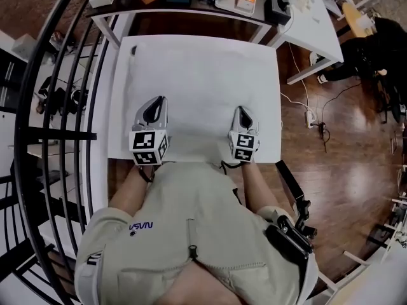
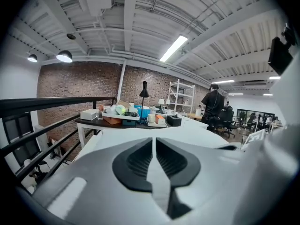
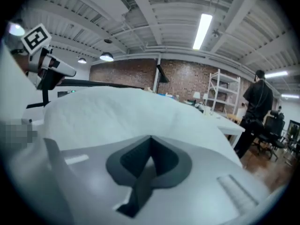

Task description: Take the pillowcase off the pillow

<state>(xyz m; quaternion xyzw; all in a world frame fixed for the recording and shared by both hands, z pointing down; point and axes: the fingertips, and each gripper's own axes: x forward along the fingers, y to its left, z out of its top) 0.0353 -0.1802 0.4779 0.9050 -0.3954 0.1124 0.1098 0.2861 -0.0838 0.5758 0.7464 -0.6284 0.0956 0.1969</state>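
Note:
A white pillow in its pillowcase (image 1: 197,81) lies flat and covers most of the small table in front of me. My left gripper (image 1: 152,108) sits over the pillow's near left edge, and in its own view its dark pads (image 2: 136,161) meet at the tips, shut, with the white pillow (image 2: 201,136) just beyond. My right gripper (image 1: 244,114) rests over the near right edge, also shut (image 3: 149,138), and the pillow (image 3: 117,111) bulges up ahead of it. Whether either pinches fabric cannot be told.
A dark desk (image 1: 191,8) with trays and small items stands behind the pillow table, and a white table (image 1: 315,27) is at the far right. A black railing (image 1: 57,126) runs along the left. Cables (image 1: 315,116) lie on the wood floor; a person (image 1: 372,49) sits far right.

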